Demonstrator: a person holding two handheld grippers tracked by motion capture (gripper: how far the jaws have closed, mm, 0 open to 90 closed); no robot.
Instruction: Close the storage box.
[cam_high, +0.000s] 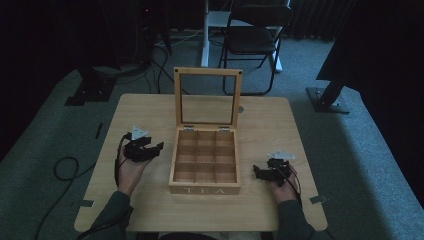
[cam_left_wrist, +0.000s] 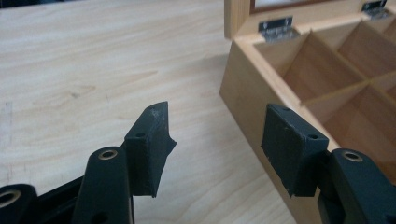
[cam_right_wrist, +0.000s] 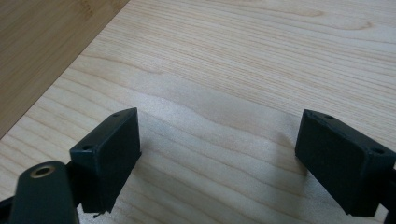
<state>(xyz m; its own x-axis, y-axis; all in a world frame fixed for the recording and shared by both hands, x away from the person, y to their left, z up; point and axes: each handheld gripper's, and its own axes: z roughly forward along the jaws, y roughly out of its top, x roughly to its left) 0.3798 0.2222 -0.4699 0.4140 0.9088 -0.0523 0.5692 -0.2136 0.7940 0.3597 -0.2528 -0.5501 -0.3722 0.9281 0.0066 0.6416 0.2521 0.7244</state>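
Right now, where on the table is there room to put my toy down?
The table is bare left of the open tea box, between its side and the left gripper. It is also bare right of the box, beyond the right gripper, and along the near edge. The middle is crowded by the box with its raised lid.

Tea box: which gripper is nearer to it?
Left. The left gripper sits just off the tea box side wall, jaws open toward it. The right gripper rests a bit farther out on the table.
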